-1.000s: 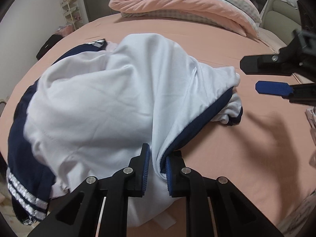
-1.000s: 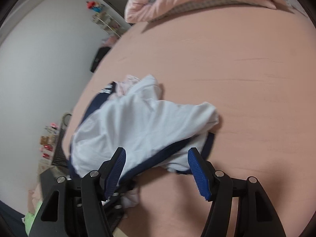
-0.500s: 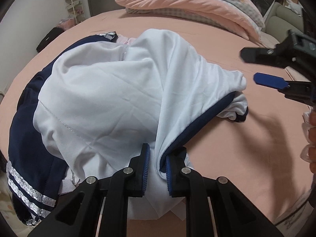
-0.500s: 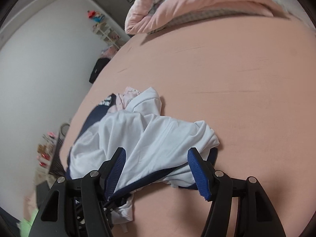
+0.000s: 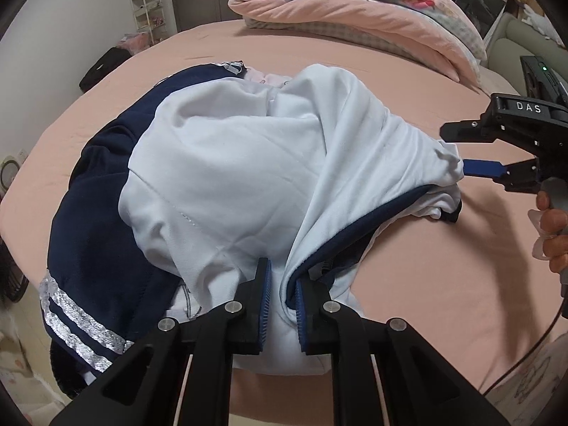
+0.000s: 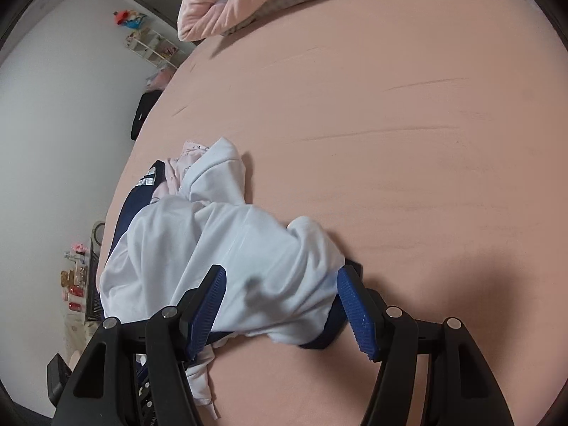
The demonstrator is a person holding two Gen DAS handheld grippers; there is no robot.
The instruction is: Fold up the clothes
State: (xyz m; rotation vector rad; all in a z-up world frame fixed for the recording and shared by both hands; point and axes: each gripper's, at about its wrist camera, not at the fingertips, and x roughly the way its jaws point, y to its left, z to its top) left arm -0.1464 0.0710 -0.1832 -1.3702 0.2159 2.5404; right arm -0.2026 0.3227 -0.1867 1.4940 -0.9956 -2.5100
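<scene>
A crumpled white garment with navy trim lies on the pink bed sheet, on top of a navy garment with silver stripes. My left gripper pinches the white garment's near edge; its jaws are closing, with the cloth bunched between the blue pads. My right gripper stands open and straddles the white garment's far corner without pressing on it. In the left wrist view the right gripper reaches in from the right, held by a hand.
A folded pink duvet lies at the far end of the bed. A pale pink garment peeks out under the pile. Beyond the bed's left edge are a black bag and a white shelf.
My right gripper has come down and closer until its open fingers straddle the white garment's corner. My left gripper has shifted with the cloth still in it.
</scene>
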